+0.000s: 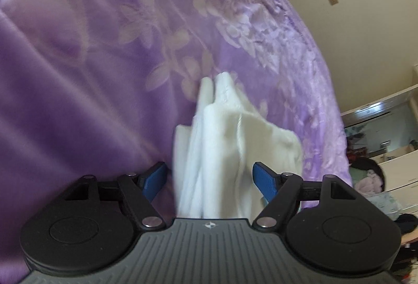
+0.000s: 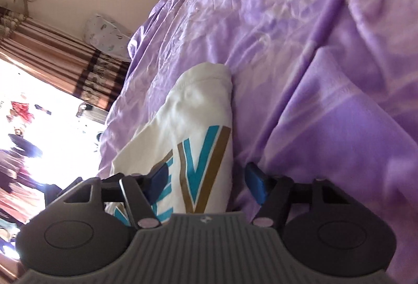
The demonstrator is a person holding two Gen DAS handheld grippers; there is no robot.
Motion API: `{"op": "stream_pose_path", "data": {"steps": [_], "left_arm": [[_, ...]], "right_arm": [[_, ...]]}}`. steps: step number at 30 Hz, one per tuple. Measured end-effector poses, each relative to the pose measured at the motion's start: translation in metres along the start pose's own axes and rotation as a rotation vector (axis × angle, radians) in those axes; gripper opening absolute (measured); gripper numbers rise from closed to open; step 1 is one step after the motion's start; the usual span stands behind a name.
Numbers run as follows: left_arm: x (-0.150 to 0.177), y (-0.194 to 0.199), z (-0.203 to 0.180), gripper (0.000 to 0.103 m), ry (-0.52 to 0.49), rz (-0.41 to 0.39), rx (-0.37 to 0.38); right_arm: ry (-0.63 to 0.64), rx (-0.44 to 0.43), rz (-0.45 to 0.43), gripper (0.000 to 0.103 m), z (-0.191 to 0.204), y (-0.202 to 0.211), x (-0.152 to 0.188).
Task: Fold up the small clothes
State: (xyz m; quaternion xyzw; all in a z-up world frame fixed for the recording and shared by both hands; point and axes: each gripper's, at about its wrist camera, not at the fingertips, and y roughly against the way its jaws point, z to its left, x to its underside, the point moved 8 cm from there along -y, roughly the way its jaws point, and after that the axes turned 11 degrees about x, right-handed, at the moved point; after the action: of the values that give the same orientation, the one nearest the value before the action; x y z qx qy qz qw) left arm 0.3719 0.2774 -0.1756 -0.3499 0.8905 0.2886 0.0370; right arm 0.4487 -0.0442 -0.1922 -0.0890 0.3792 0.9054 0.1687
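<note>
Both tongs stand wide apart. The white cotton garment (image 1: 224,148) with teal and brown lettering hangs bunched between the left gripper (image 1: 210,180) fingers, ungripped. It lies on the purple floral blanket (image 2: 313,48) between the right gripper (image 2: 206,179) fingers.

Daylight blows out the window (image 2: 39,127) beside the striped curtain (image 2: 52,59); the purple bedspread (image 1: 78,75) looks motion-blurred, with fisheye-curved edges.
</note>
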Motion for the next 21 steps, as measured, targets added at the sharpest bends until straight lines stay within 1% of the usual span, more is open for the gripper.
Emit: {"op": "stream_pose_path", "data": {"steps": [2,3,4,5,6,7,8,9,12,16,21], "left_arm": [[-0.002,-0.005,0.000,0.083,0.001,-0.002,0.016],[-0.002,-0.008,0.000,0.076,-0.004,0.000,0.012],[-0.003,-0.010,0.000,0.066,-0.011,-0.003,0.002],[-0.003,-0.011,0.002,0.061,-0.010,-0.005,-0.009],[-0.003,-0.012,0.003,0.050,-0.004,-0.009,-0.017],[-0.003,-0.011,0.004,0.039,0.003,-0.016,-0.013],[-0.003,-0.009,0.004,0.035,0.011,-0.024,-0.004],[-0.002,-0.007,0.002,0.030,0.007,-0.031,0.002],[0.000,-0.002,-0.011,0.025,-0.045,-0.058,-0.028],[0.007,0.011,-0.046,0.022,-0.174,-0.115,-0.075],[0.020,0.035,-0.093,0.022,-0.290,-0.194,-0.083]], "right_arm": [[-0.001,-0.032,0.009,0.047,0.002,-0.010,-0.003],[-0.003,-0.040,0.014,0.043,0.003,-0.015,-0.004],[-0.001,-0.042,0.015,0.041,0.004,-0.020,-0.005],[0.003,-0.042,0.015,0.037,0.005,-0.024,-0.006],[0.005,-0.041,0.013,0.031,0.006,-0.027,-0.007],[0.008,-0.039,0.009,0.028,0.007,-0.029,-0.008],[0.012,-0.043,0.006,0.021,0.008,-0.028,-0.008],[0.019,-0.050,0.001,0.017,0.010,-0.026,-0.008],[0.062,-0.045,-0.022,0.015,0.020,-0.019,-0.008],[0.148,-0.026,-0.069,0.013,0.041,-0.002,-0.008],[0.216,-0.031,-0.126,0.012,0.067,0.033,-0.007]]}}
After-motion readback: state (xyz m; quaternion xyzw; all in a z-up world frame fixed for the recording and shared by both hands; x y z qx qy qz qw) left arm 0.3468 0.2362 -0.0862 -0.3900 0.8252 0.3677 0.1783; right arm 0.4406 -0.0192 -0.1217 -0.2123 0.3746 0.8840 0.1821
